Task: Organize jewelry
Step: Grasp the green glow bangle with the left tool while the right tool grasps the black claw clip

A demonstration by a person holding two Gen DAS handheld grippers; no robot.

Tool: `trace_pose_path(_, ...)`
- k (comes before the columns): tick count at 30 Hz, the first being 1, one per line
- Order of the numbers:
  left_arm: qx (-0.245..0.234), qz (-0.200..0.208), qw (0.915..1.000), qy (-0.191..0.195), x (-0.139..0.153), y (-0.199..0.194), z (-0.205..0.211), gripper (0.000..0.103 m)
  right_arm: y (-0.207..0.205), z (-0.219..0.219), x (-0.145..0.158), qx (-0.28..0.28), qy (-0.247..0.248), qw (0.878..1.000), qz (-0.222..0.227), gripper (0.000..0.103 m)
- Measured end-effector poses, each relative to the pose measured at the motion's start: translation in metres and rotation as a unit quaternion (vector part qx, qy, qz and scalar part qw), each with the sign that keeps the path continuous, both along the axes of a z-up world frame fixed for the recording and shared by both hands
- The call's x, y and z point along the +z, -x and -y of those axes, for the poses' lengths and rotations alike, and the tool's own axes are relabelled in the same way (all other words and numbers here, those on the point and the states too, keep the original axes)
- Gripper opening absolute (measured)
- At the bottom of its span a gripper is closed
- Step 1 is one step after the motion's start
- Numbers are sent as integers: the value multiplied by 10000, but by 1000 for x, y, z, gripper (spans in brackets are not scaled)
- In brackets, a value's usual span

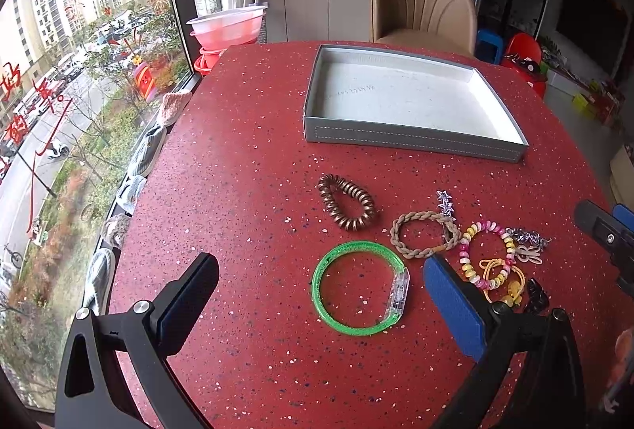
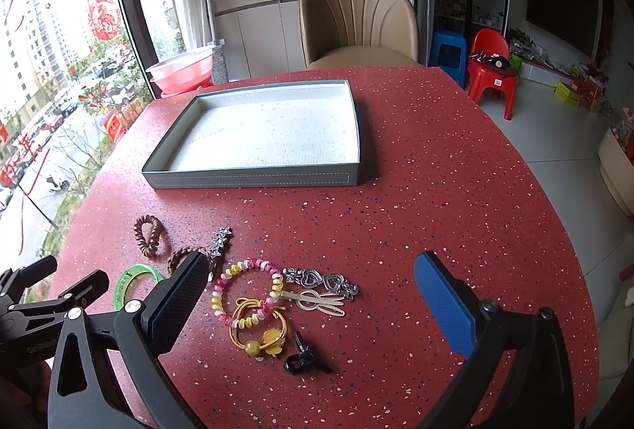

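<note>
Soft, overcast daylight pours in through the tall window (image 1: pixel 79 72) on the left of both wrist views, lighting the red speckled table (image 1: pixel 257 159) evenly. The sky beyond the glass blows out to near white, washing over the upper towers outside. Shadows are faint: a thin, diffuse edge beneath the grey tray (image 2: pixel 253 179) and under the green bangle (image 1: pixel 356 286). The room to the right falls dim, the dark wall panel (image 2: pixel 562 12) nearly black. Fisheye distortion bows the window frame and the table's rim, and black vignetting fills the corners. Focus holds sharp mid-frame, softening slightly towards the edges.
</note>
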State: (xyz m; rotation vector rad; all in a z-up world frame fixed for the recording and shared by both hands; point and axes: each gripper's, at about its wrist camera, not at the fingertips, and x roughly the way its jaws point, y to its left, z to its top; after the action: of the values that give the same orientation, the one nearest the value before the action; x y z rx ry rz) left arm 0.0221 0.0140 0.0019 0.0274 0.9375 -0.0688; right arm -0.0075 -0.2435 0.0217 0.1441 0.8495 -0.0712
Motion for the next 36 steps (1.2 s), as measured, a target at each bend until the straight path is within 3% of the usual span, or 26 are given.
trace_pose_path(6,-17,-59,10000,-18,-3,-1,1,103,0,4,-2,-7,-62,10000,-29,103)
trace_pose_path(12,-103,-310,9995,-28,-12,-8,2,103,-5,11,-10,74,-478,9985,-272,103)
trace_pose_path(17,-99,-570,9983,-118,-20,-19,-5,103,-14,20,-29,32,-473,9923,-1145,103)
trace_pose_path(22,-65,-886,9959,-193,-33,-31,-13,103,-14,21,-44,176,-443,9848,-1672,103)
trace_pose_path(24,-110,-975,9950,-187,-39,-33,-15,103,-14,20,-52,202,-295,9766,-2121,103)
trace_pose_path(27,-254,-1028,9943,-144,-43,-35,-14,103,-12,23,-59,164,-235,9692,-2447,103)
trace_pose_path(31,-396,-1063,9934,-170,-46,-36,-9,103,-12,23,-68,279,-418,9711,-2332,100)
trace_pose_path(36,-474,-1225,9912,-175,-56,-42,-2,103,-13,12,-68,675,-144,9683,-2400,89)
